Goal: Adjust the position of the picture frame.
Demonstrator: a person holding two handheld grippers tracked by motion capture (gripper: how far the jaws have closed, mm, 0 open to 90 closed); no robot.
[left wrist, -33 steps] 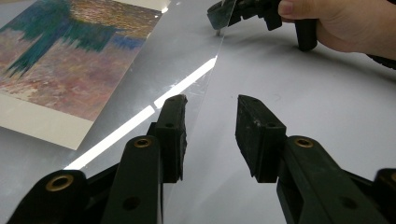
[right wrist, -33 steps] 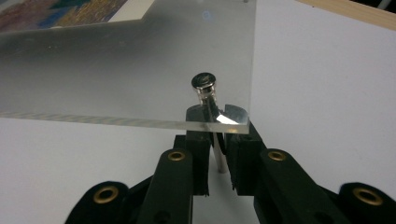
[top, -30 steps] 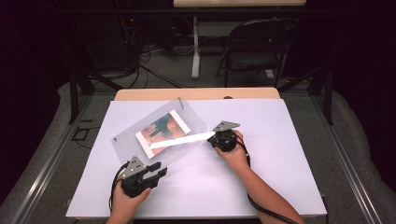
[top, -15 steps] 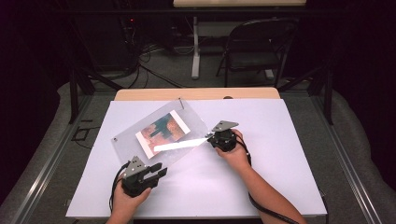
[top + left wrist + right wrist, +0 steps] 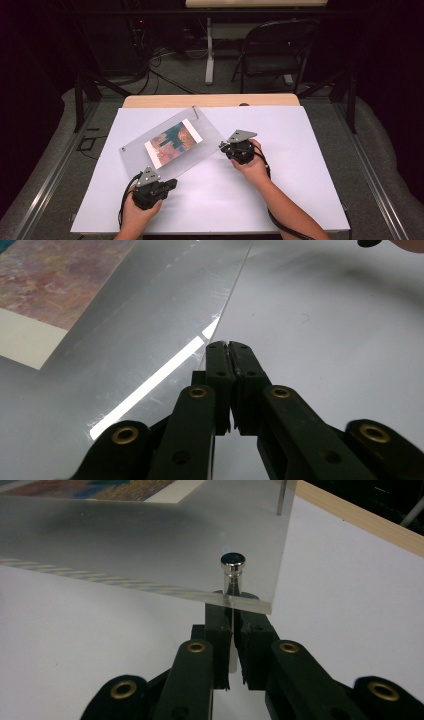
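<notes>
Left tongs (image 5: 229, 347) just closed at acrylic panel (image 5: 172, 142) edge; right gripper view: metal pin (image 5: 232, 572).

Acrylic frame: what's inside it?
Inside the acrylic frame lies a colourful print with a white border, visible through the clear panel. Whatever is on the back of the print is hidden.

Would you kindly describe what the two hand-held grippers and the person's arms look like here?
Both the left gripper and the right gripper are black, each topped by a grey three-cornered plate and trailing a black cable. Up close, their fingers are flat black bars on linked arms with brass-coloured rivets. The forearms are bare, with no sleeves visible.
</notes>
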